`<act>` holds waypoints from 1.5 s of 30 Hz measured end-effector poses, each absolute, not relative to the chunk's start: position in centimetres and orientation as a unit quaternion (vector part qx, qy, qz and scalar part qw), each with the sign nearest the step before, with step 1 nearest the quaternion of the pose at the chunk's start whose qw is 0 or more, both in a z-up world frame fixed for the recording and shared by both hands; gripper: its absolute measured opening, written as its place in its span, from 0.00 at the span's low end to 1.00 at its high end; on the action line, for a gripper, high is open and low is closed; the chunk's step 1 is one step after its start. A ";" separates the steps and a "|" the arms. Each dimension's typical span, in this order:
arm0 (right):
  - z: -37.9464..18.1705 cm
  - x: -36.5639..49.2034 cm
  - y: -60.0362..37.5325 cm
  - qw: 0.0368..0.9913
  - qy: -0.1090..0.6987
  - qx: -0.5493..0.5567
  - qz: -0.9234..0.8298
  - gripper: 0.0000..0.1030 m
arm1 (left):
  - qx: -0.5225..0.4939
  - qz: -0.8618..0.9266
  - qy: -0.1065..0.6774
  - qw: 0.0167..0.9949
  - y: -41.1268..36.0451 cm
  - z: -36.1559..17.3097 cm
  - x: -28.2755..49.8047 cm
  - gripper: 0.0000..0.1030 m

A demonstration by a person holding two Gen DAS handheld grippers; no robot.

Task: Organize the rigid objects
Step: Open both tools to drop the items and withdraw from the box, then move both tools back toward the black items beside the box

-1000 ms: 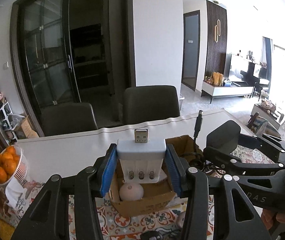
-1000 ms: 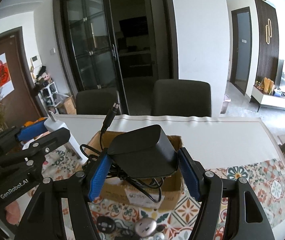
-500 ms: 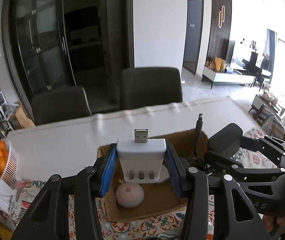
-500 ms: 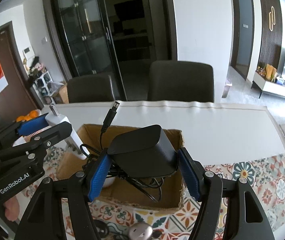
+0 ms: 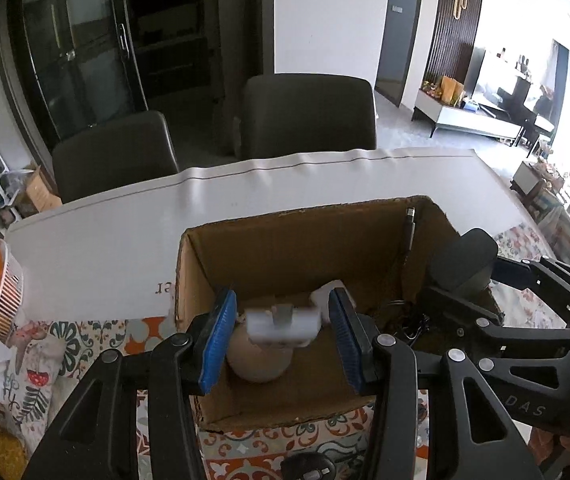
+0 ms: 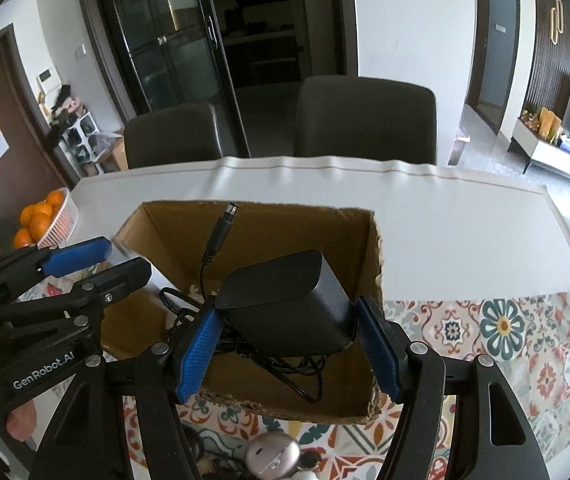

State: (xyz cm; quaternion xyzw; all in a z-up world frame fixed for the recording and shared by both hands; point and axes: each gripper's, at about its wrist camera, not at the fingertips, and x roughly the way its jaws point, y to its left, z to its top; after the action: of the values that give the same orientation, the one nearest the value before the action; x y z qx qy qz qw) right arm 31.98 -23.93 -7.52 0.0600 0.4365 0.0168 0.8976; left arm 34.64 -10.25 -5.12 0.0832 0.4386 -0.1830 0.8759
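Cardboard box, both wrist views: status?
Left gripper just opening, blurred white charger loose above brown cardboard box. Right gripper clamps black adapter over it. Nothing blocking.

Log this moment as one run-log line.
left gripper: just opening, white charger loose between pads, over cardboard box | right gripper: shut on black adapter, above box | phase: dropping in

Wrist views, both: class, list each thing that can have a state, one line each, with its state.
cardboard box, open at the top.
left gripper, open, jaws have just been opening.
white charger, loose between the pads, blurred, inside the cardboard box.
right gripper, shut on the black power adapter.
black power adapter, gripped, over the cardboard box.
cable, tangled, plug sticking up.
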 end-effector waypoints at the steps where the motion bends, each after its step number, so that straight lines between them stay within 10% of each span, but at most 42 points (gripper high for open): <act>1: -7.6 31.9 -23.9 0.897 0.437 0.060 0.018 0.65 | 0.084 -0.179 0.438 0.877 -10.2 -5.1 34.5 0.53; 6: -7.8 32.1 -23.6 0.897 0.438 0.055 0.018 0.65 | 0.097 -0.145 0.421 0.890 -9.5 -4.6 34.1 0.82; 12: -7.6 32.0 -23.4 0.898 0.436 0.054 0.017 0.66 | 0.100 -0.103 0.407 0.902 -8.2 -3.7 33.5 0.90; 45: -3.4 21.5 -21.6 0.927 0.375 0.012 -0.030 0.80 | 0.114 -0.048 0.349 0.929 -5.5 -1.4 23.1 1.00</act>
State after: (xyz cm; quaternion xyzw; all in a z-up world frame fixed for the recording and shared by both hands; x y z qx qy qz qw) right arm 21.53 -21.61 -3.38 0.0125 0.3749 -0.0297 0.9265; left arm 23.13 -5.46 -1.41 0.1142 0.3491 -0.0484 0.9288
